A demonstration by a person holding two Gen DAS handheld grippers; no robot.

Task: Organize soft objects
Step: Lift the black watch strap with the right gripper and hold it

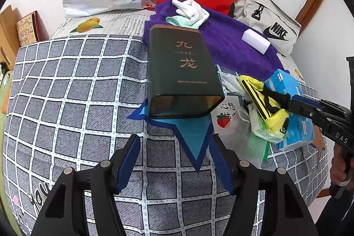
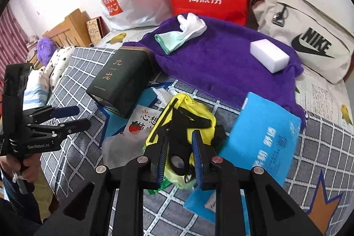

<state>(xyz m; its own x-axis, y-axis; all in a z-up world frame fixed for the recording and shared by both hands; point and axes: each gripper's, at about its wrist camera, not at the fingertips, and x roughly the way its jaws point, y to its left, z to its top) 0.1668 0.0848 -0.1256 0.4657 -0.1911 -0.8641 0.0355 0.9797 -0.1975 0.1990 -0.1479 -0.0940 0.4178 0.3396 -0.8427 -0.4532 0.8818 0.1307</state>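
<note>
Over the checked bedcover (image 1: pixel 66 81), the left gripper (image 1: pixel 174 160) hangs half open and empty, below the dark tin (image 1: pixel 181 72). At the right wrist, the right gripper (image 2: pixel 179 160) pinches a yellow pouch (image 2: pixel 188 118) by its black strap; that thin hold could slip, dropping it onto the blue packet (image 2: pixel 263 136).

I am cataloguing colours: bedsheet (image 1: pixel 66 85) showing grey squares on a white grid; towel (image 2: pixel 221 59) showing purple; tin (image 1: pixel 181 72) showing dark green with gold lettering; pouch (image 2: pixel 188 123) between my blue pads (image 2: pixel 198 154) showing yellow with black straps.
</note>
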